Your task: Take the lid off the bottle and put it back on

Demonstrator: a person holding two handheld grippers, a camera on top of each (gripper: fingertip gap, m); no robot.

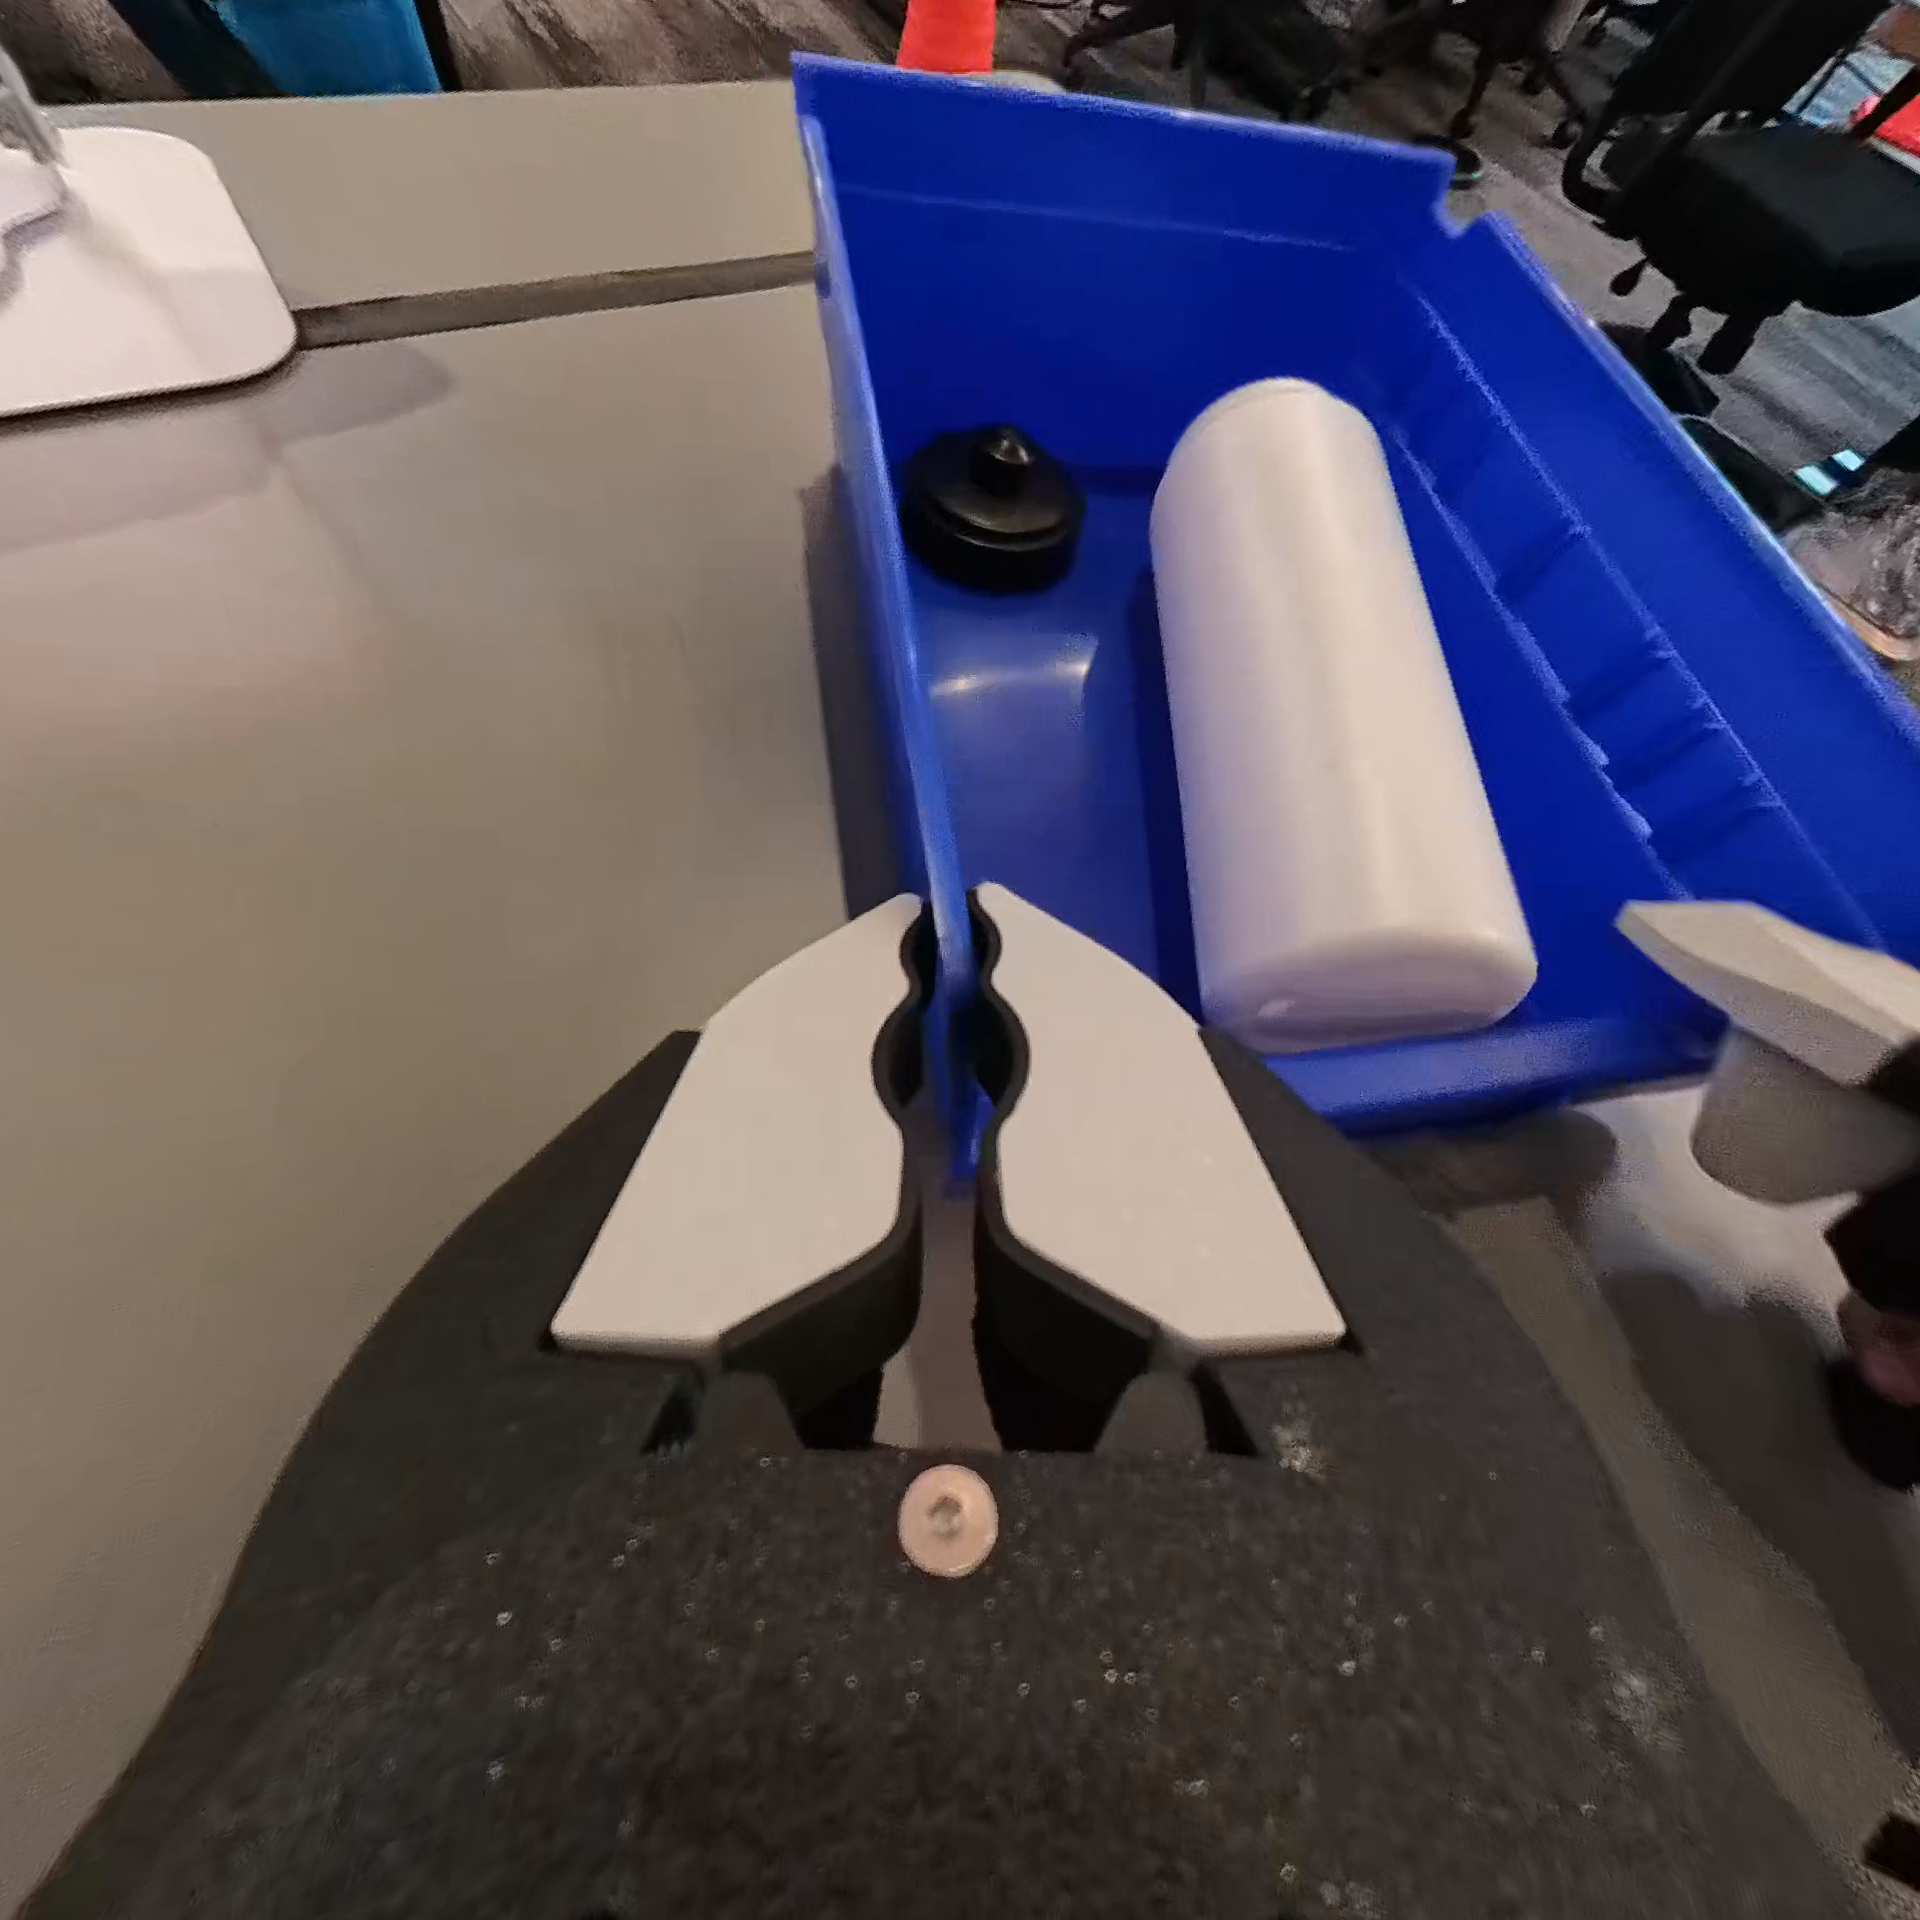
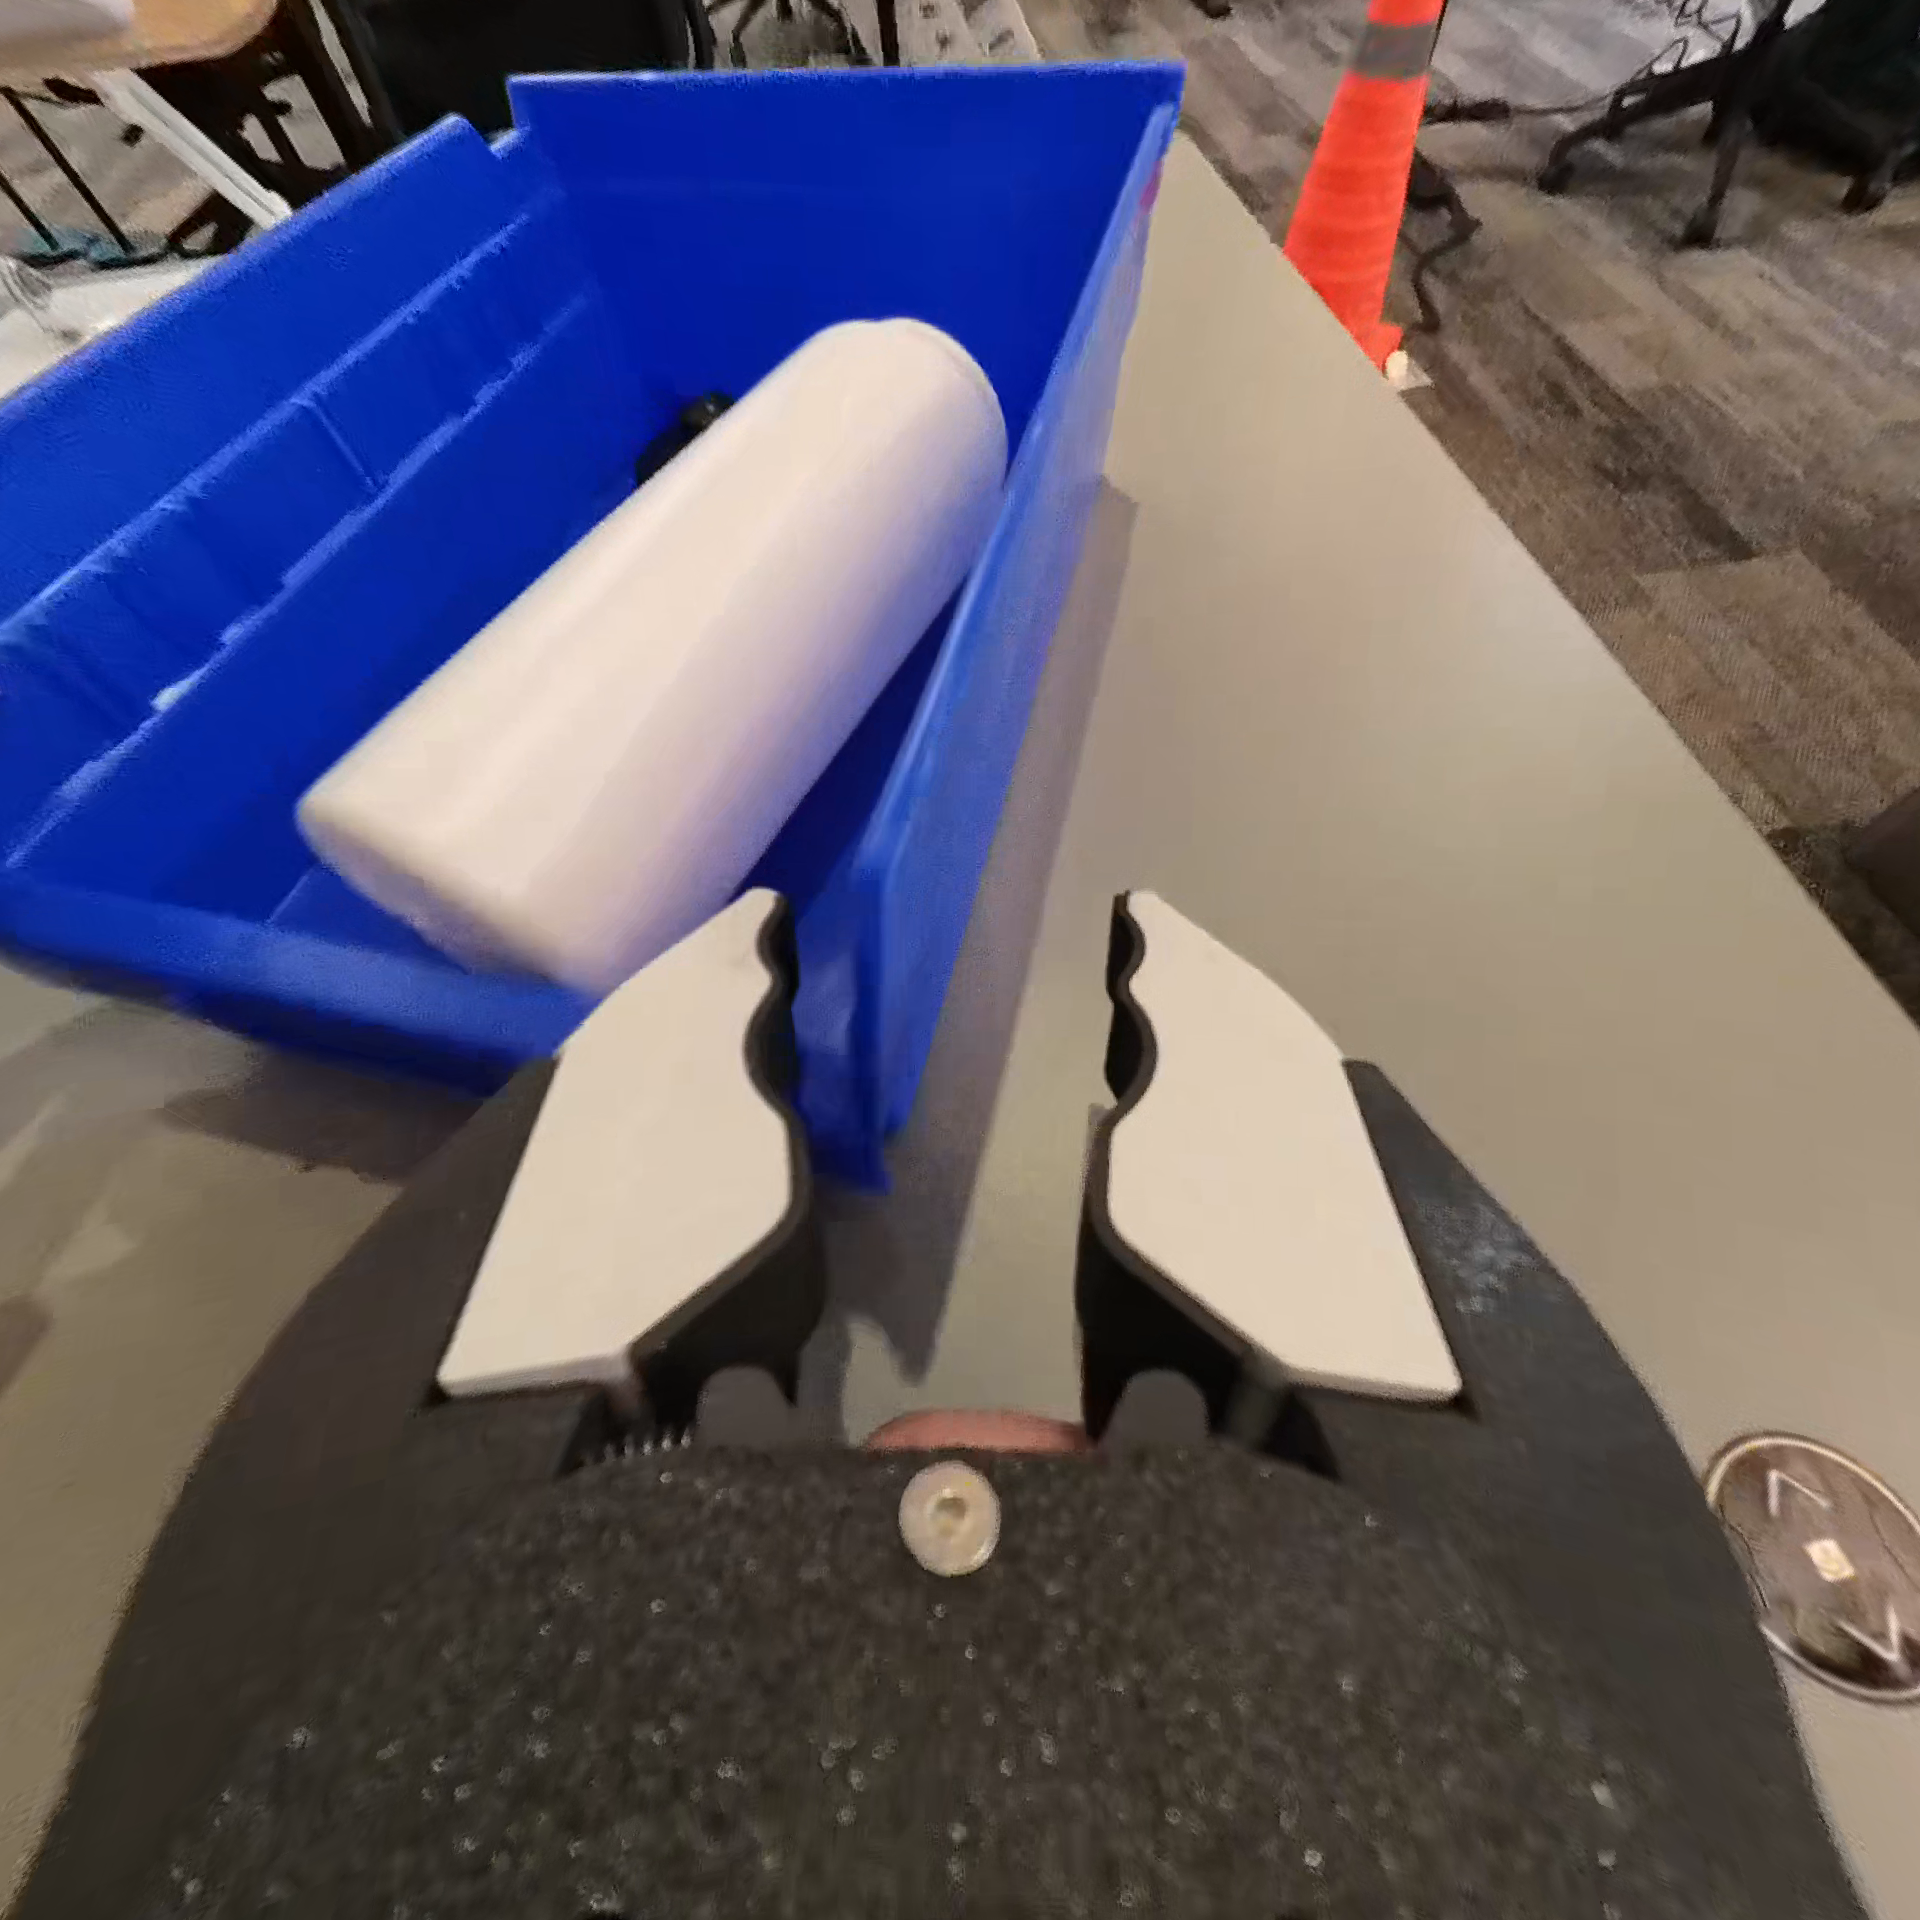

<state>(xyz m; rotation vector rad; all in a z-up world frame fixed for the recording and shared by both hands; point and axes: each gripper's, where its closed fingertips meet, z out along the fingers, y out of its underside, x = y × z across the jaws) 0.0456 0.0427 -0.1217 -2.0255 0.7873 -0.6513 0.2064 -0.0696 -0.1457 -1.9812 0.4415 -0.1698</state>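
From the left wrist view, we see our left gripper [image 1: 948, 914] with its fingers clamped on the near left wall of a blue bin [image 1: 1143, 260] on the grey tabletop [image 1: 416, 727]. Inside the bin, a white bottle [image 1: 1320, 707] lies on its side, and its black lid [image 1: 992, 509] sits apart beside it.

From the right wrist view, our right gripper [image 2: 951, 920] has its fingers apart, straddling the bin's right wall without pressing it; the bottle lies just left.
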